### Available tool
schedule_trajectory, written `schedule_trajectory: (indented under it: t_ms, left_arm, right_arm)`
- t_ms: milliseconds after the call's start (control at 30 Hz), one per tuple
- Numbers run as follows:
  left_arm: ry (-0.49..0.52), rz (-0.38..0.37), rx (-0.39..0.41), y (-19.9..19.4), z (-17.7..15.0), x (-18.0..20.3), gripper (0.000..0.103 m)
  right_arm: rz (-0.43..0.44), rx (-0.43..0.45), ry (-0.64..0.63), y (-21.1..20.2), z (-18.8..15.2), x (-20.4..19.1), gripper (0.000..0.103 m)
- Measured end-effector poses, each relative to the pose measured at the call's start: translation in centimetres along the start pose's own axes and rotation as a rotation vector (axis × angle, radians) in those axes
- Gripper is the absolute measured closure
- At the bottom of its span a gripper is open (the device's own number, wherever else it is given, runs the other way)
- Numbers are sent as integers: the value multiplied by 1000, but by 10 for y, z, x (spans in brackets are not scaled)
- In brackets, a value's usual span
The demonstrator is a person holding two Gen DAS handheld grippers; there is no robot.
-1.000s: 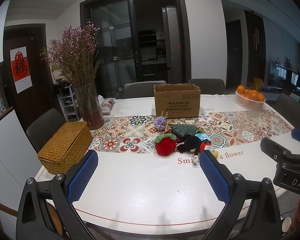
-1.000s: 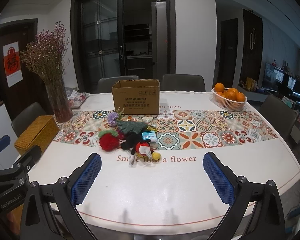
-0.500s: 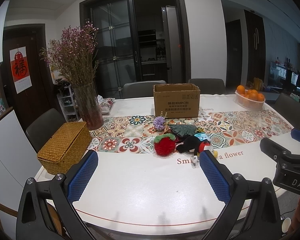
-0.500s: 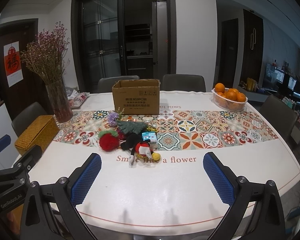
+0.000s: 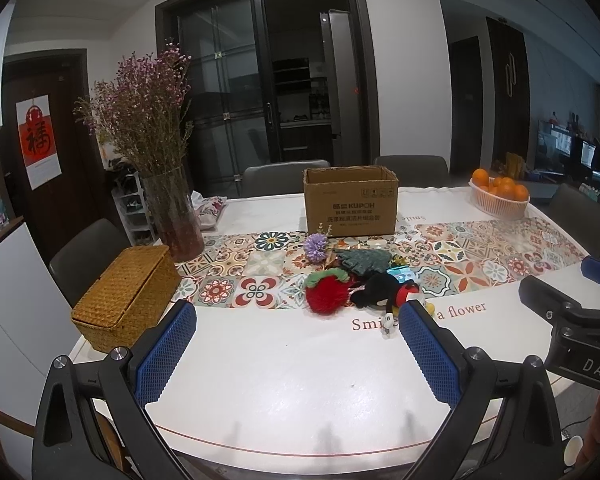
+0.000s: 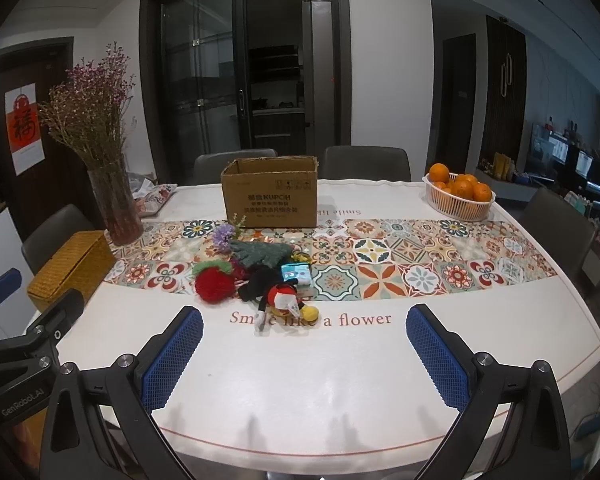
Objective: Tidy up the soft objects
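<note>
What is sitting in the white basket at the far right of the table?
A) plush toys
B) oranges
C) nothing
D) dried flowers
B: the white basket is piled with round oranges, while the plush toys lie on the table runner and the dried flowers stand in a glass vase.

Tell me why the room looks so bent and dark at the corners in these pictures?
Left wrist view: fisheye lens bows the door frame and table edge, with black corners. Right wrist view: same curving; soft finger shadows fall on the table, and the toys look sharp, not blurred.
</note>
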State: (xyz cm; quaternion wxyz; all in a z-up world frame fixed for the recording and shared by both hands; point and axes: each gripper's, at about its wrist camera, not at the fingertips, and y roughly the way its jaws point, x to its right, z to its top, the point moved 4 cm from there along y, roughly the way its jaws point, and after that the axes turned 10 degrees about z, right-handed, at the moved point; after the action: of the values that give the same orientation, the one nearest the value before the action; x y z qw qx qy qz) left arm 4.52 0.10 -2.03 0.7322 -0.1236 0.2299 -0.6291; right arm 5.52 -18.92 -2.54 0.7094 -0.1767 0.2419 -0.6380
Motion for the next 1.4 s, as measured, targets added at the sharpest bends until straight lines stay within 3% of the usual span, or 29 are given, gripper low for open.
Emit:
schedule_trajectory:
  t_ms: [467, 767, 1400]
  left_arm:
    - [30, -22, -36, 35, 6, 4, 0]
    - [68, -64, -69, 79, 15, 5, 0]
    - [163, -251, -180, 199, 11, 17, 1]
  right_arm:
    - [0, -55, 13, 34, 8, 0, 0]
    - [-16, -106, 38, 75, 15, -5, 0]
    - [-69, -267, 116, 183, 12, -12, 2]
